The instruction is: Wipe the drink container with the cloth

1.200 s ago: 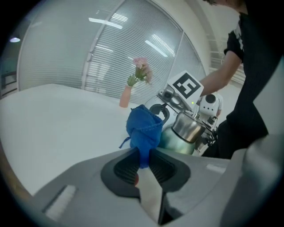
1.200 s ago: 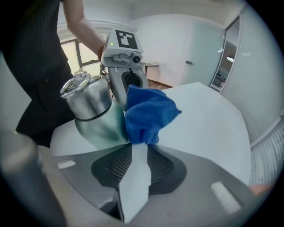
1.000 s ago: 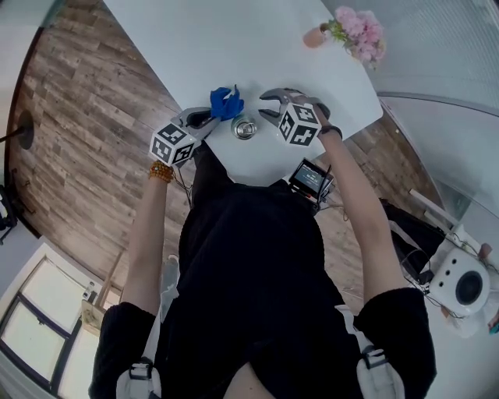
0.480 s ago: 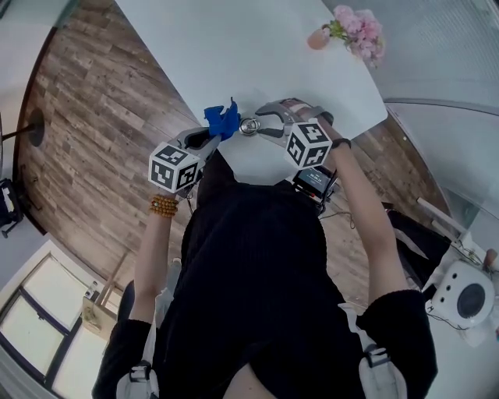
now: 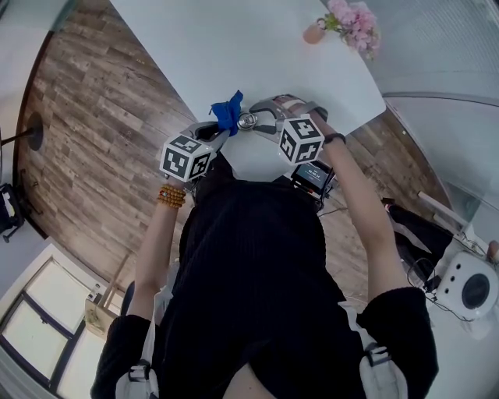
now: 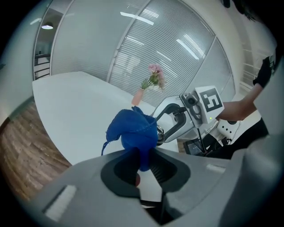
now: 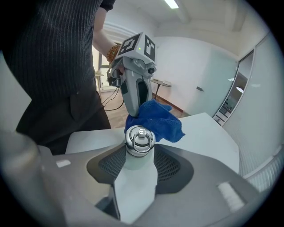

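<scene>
A white drink container with a silver ring cap [image 7: 139,141] sits between the jaws of my right gripper [image 7: 138,165], whose pads press its body; those jaws have just widened around it. From the head view the cap [image 5: 248,121] shows between both grippers near the table's front edge. My left gripper [image 6: 143,164] is shut on a bunched blue cloth [image 6: 133,131]. The cloth [image 5: 228,111] hangs just left of the cap, and whether it touches is unclear. In the right gripper view the cloth [image 7: 155,117] lies right behind the cap, with the left gripper [image 7: 135,95] above it.
The white table [image 5: 234,47] runs away from me, with a small vase of pink flowers [image 5: 351,22] at its far right corner. A black device with a screen [image 5: 313,178] hangs at my waist. Wood floor [image 5: 86,117] lies to the left.
The container stood on the table between the grippers a second ago; now it is in the right jaws. Both grippers have shifted up the picture, and the cloth has closed in on the cap.
</scene>
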Tool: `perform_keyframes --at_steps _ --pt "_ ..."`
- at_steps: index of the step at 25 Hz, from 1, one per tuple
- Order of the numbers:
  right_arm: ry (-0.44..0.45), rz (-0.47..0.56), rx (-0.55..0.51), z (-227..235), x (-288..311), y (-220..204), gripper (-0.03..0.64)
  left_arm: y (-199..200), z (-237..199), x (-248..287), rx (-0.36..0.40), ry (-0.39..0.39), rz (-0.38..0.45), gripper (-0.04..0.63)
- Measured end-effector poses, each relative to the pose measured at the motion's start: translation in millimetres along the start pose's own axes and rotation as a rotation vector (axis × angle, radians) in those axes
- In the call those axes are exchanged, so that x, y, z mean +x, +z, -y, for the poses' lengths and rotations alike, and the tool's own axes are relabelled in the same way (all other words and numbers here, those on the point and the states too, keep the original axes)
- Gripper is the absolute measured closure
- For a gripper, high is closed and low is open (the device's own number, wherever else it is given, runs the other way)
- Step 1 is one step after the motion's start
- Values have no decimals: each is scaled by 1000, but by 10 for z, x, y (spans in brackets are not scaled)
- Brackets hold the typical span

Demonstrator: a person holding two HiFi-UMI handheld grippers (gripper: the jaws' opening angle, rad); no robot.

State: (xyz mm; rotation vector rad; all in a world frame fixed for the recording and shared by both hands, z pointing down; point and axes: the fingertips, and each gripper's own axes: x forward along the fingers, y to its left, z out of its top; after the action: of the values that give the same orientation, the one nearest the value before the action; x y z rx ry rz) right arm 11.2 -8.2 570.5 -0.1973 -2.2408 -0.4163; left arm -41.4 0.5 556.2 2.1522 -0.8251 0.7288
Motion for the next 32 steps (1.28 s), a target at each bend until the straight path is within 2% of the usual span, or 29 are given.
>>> perform_keyframes --at_steps 5,14,21,26,32 --pt "1 -25 -18 6 45 -11 385 -47 -13 81 21 -6 -25 426" --pt "20 -51 8 2 94 -20 374 -76 -80 156 -11 -33 -15 426" --pt "21 -55 24 0 95 5 374 -156 -175 192 -44 -16 -6 426" --pt "25 -55 32 -3 115 1 374 -340 -293 335 -57 2 -64 426" --pt "31 -48 45 -22 122 26 377 -506 -348 497 -16 29 -143 426"
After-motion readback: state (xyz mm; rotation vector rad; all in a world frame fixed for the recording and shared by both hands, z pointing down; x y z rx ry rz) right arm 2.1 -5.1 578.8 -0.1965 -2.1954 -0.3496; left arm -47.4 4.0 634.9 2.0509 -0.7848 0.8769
